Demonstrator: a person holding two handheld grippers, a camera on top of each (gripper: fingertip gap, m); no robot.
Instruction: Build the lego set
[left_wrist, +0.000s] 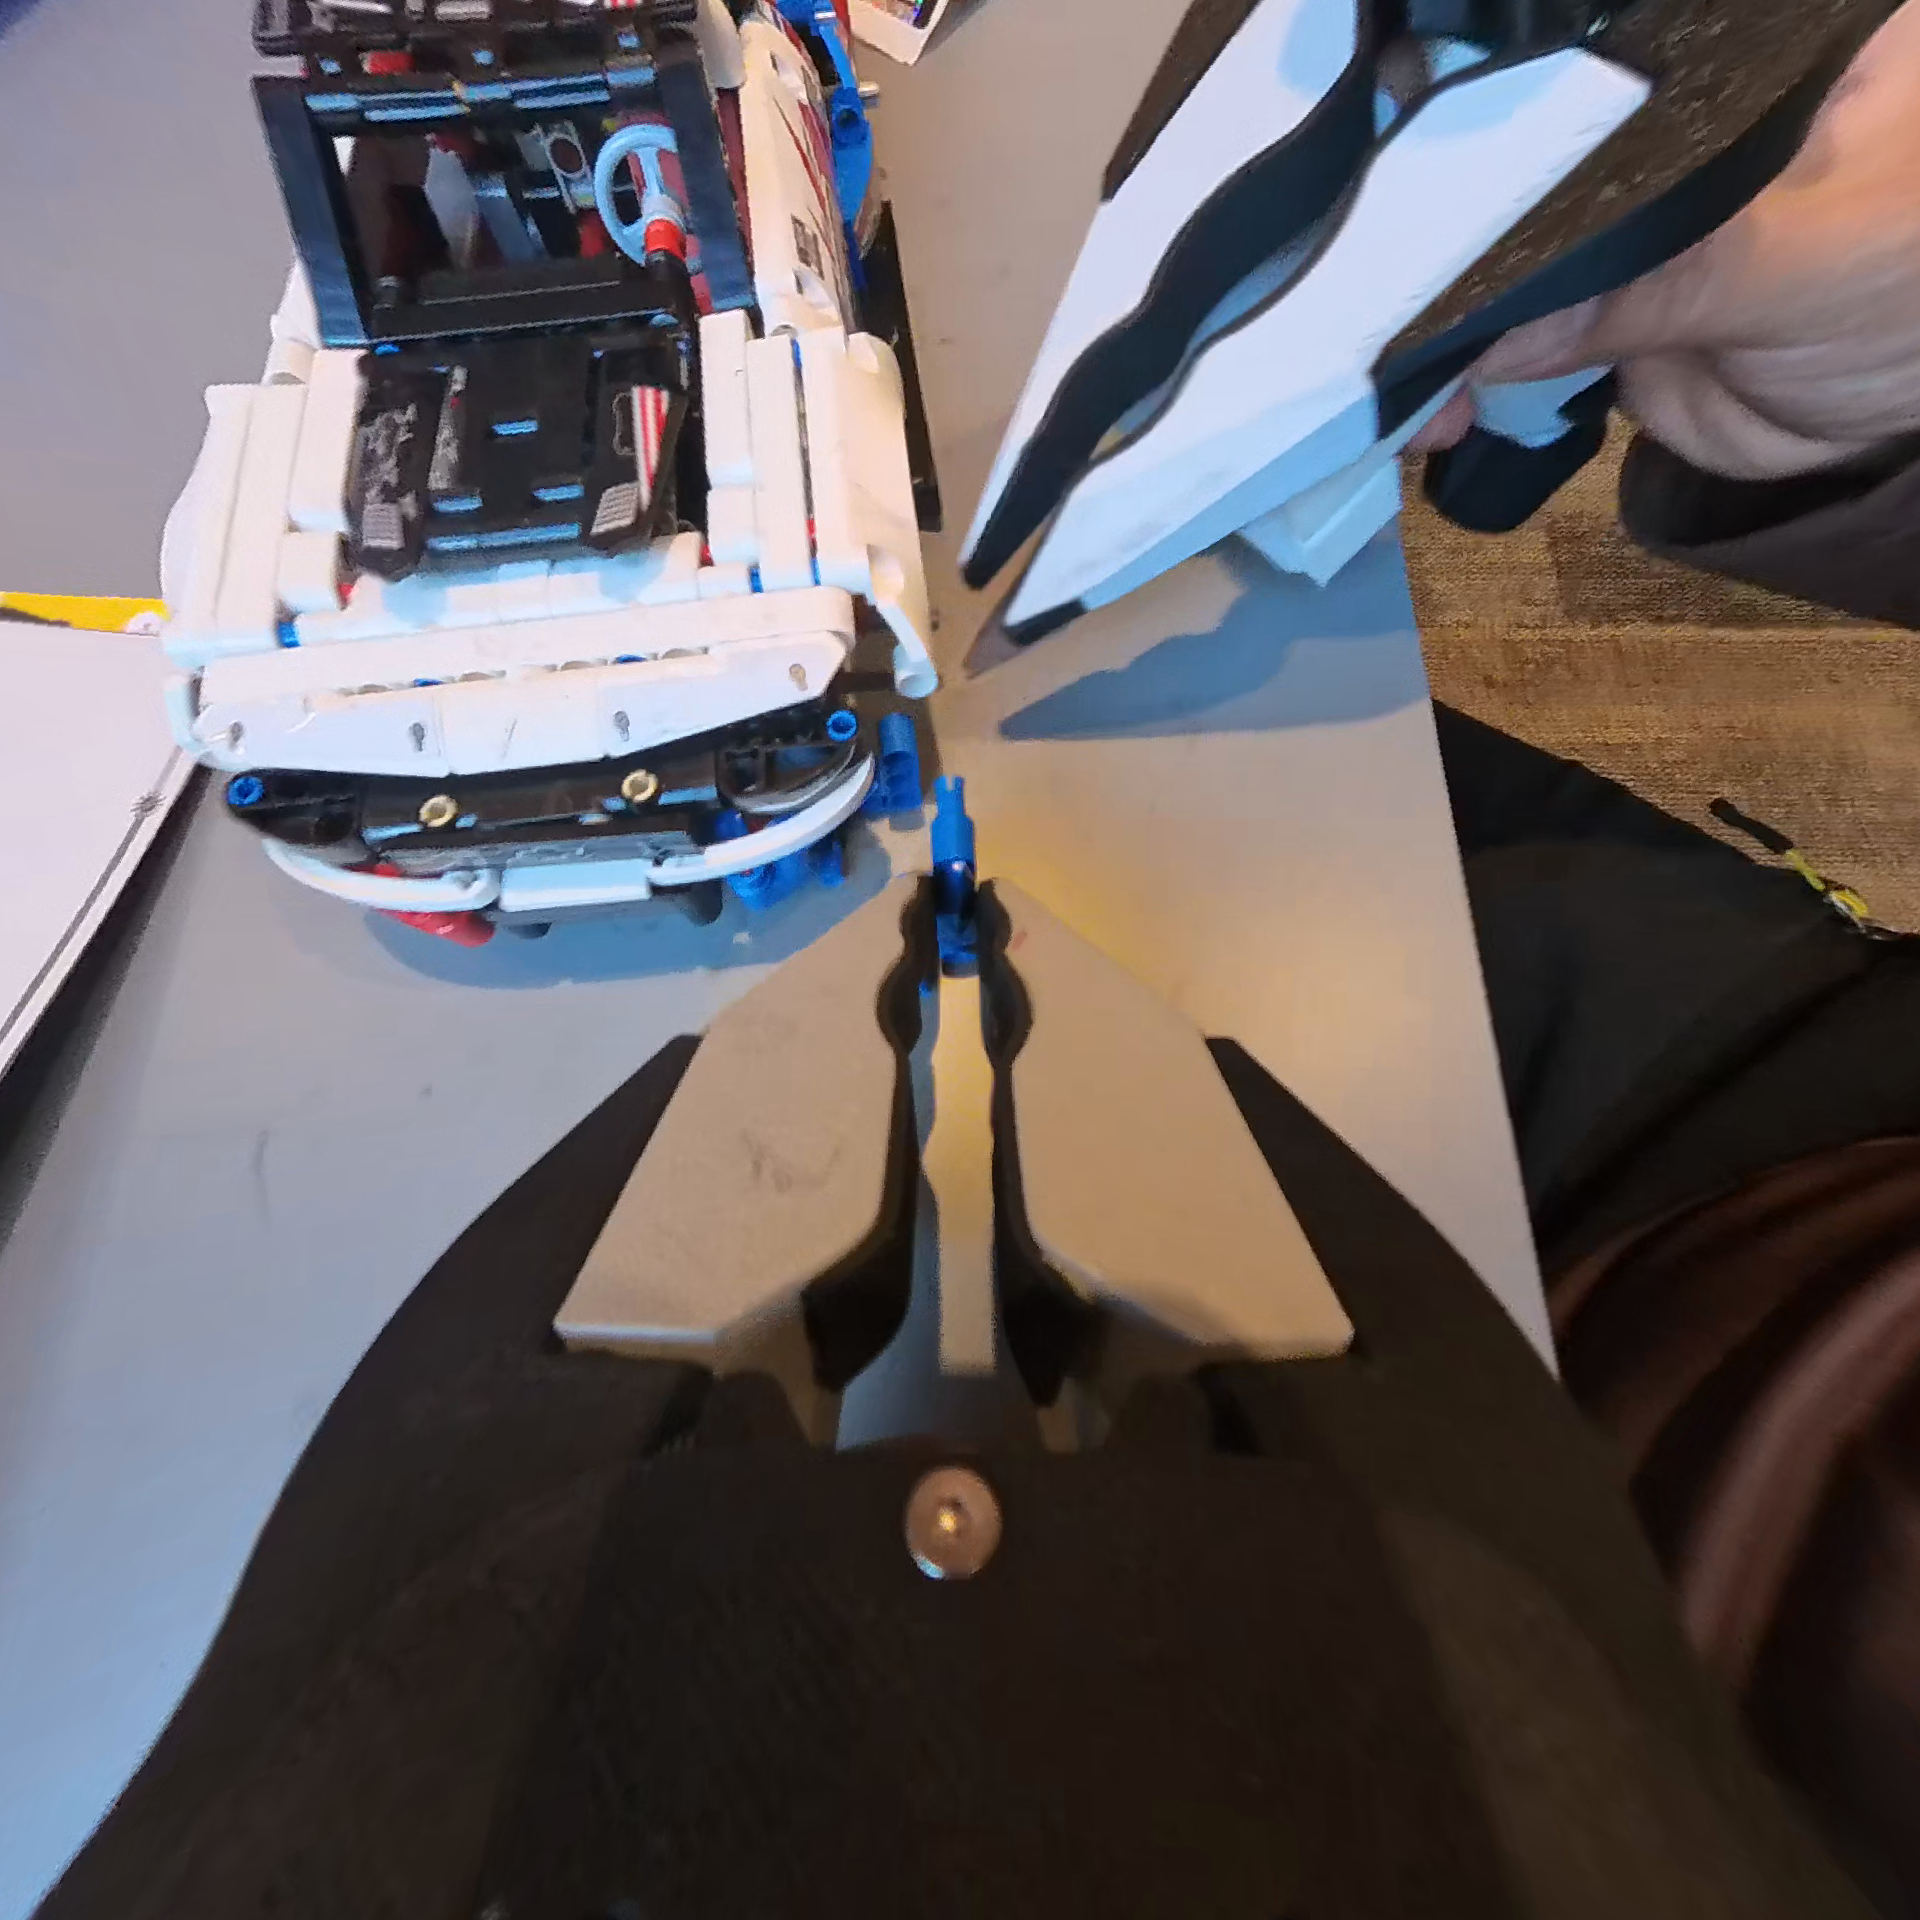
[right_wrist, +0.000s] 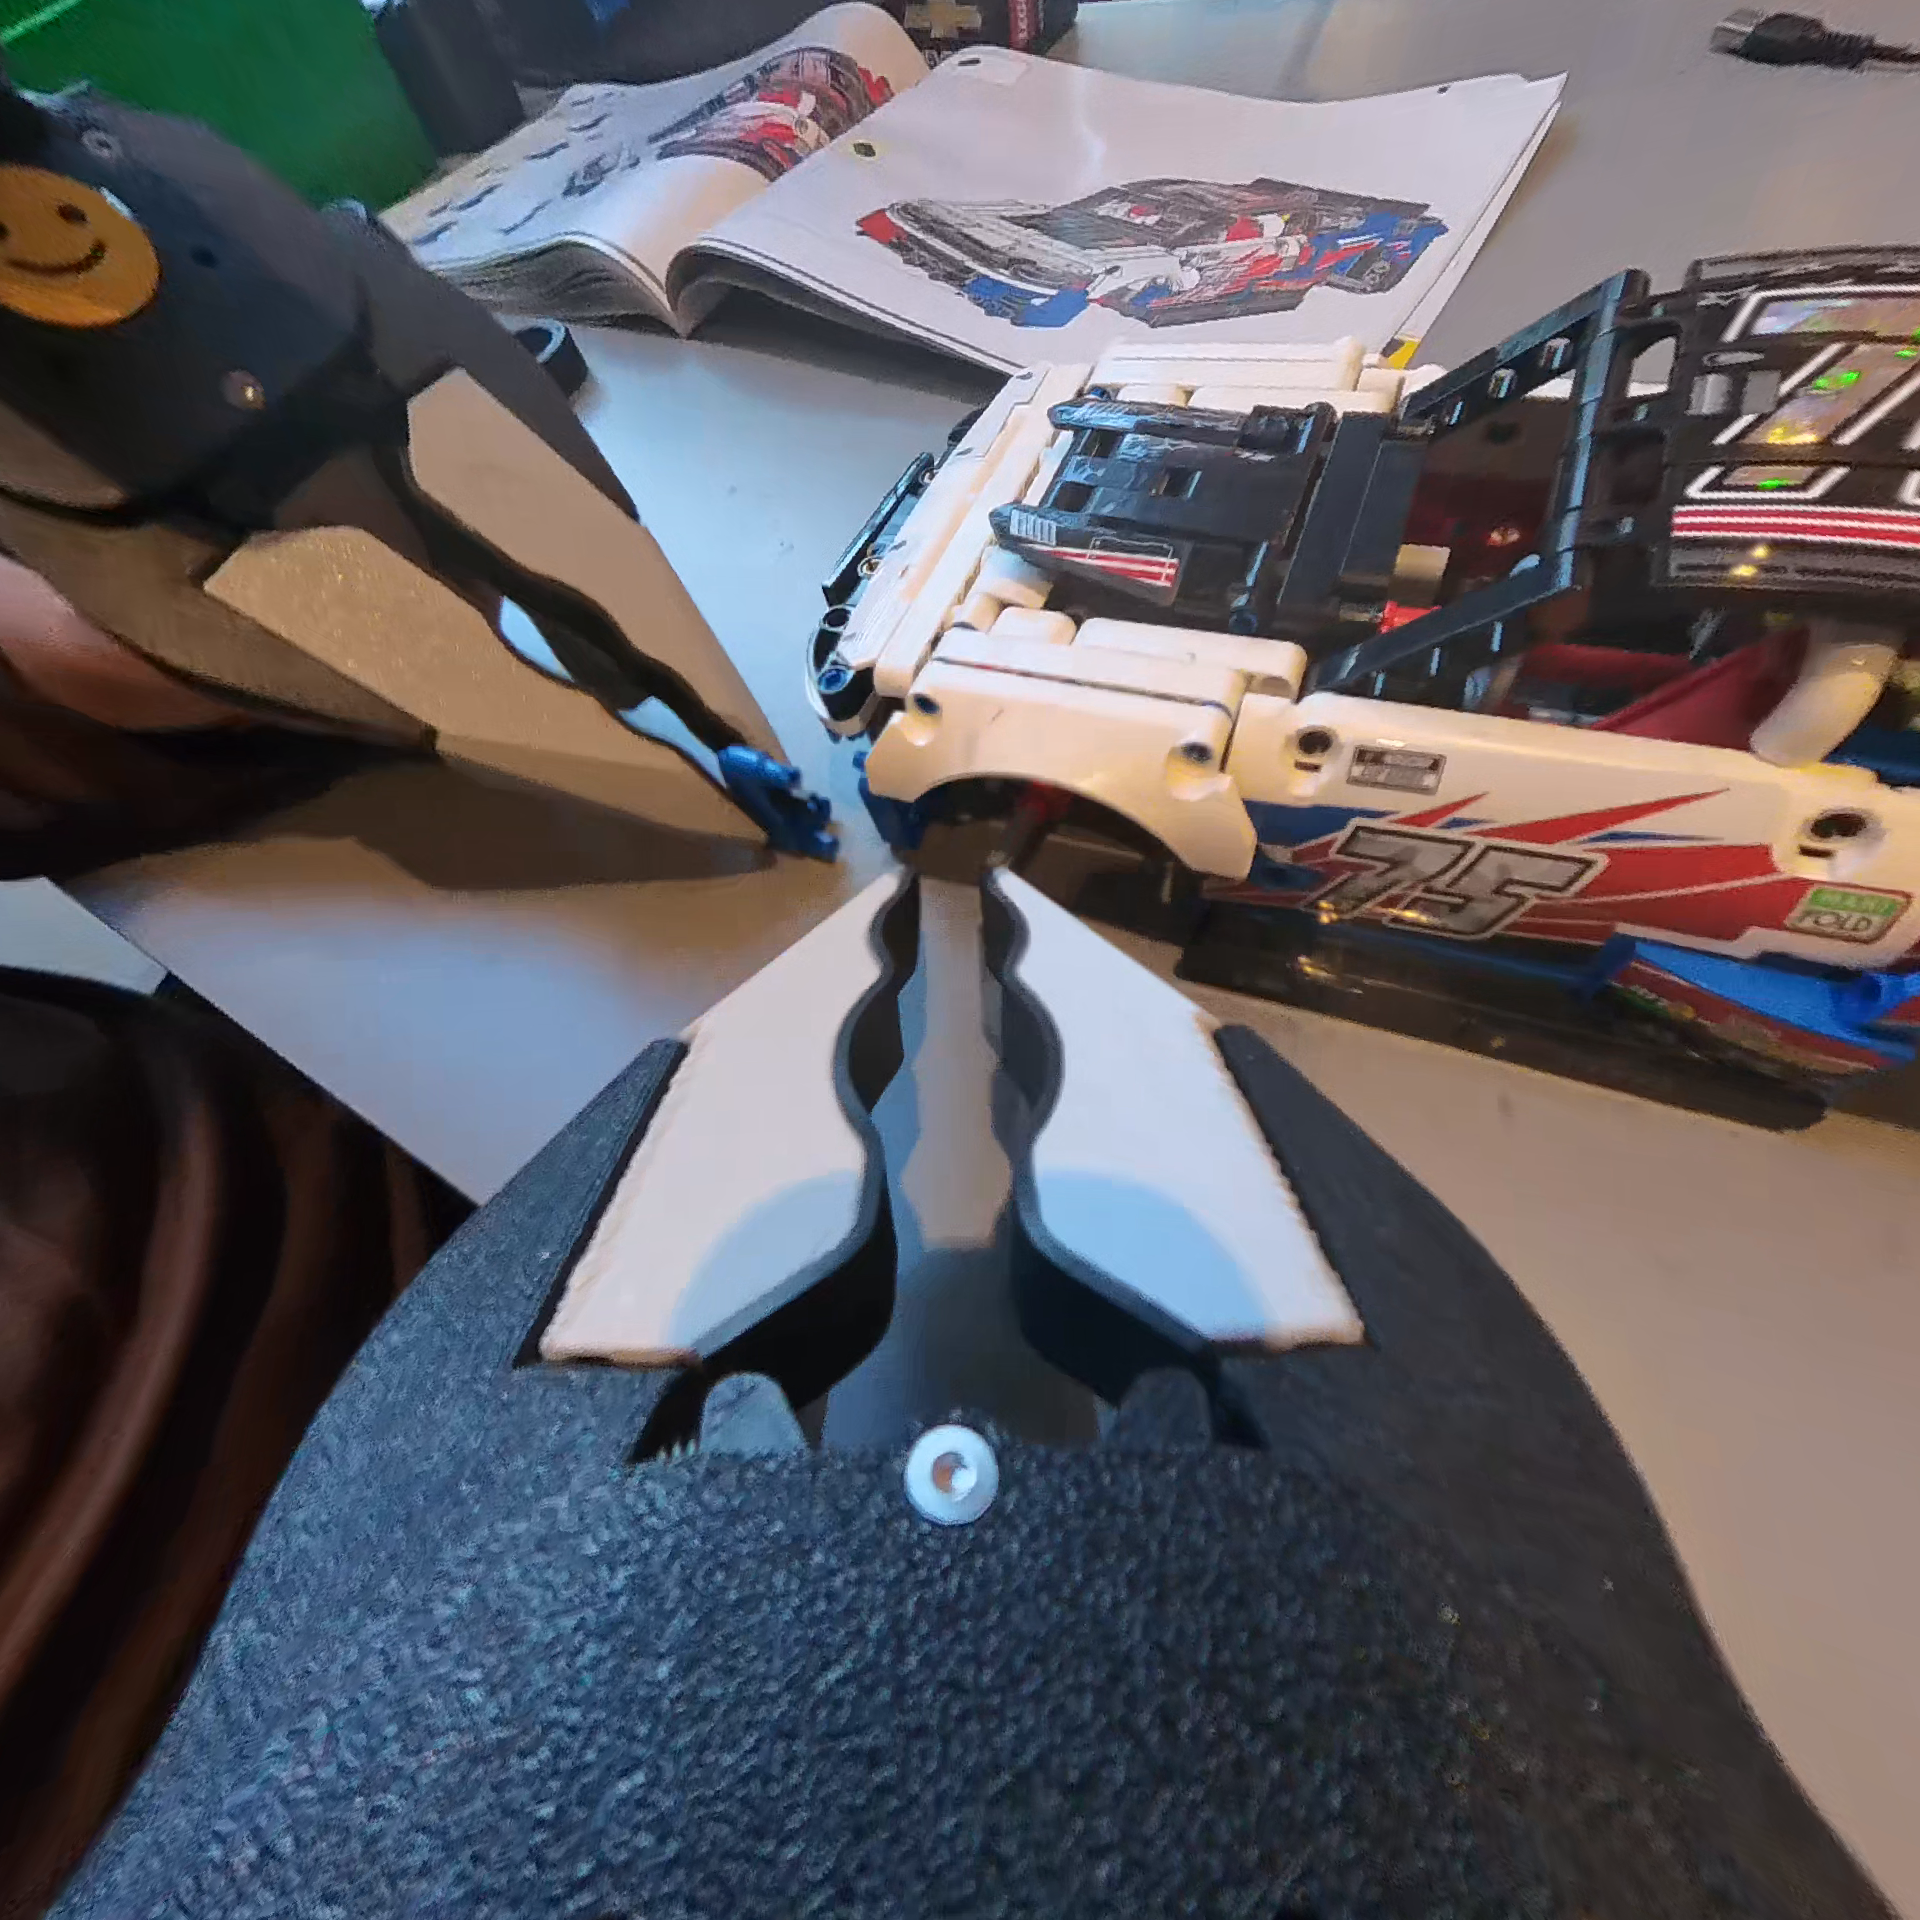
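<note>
A white, red and blue lego race car (left_wrist: 520, 520) stands on the grey table (left_wrist: 1195, 883); it also shows in the right wrist view (right_wrist: 1351, 727). My left gripper (left_wrist: 951, 894) is shut on a small blue pin piece (left_wrist: 953, 862), held just off the car's front right corner. The right wrist view shows the same gripper (right_wrist: 774, 805) and piece (right_wrist: 779, 795) low over the table. My right gripper (right_wrist: 948, 881) is narrowly open and empty, tips near the car's front wheel arch. It also shows in the left wrist view (left_wrist: 1003, 603).
An open instruction booklet (right_wrist: 1039, 187) lies behind the car. A white sheet (left_wrist: 62, 790) lies at the left. Blue pins (left_wrist: 896, 764) show at the car's front corner. The table edge (left_wrist: 1455, 935) runs close on the right. A hand (left_wrist: 1714, 343) holds the right gripper. One gripper's finger ends stand about 5 cm off the other's.
</note>
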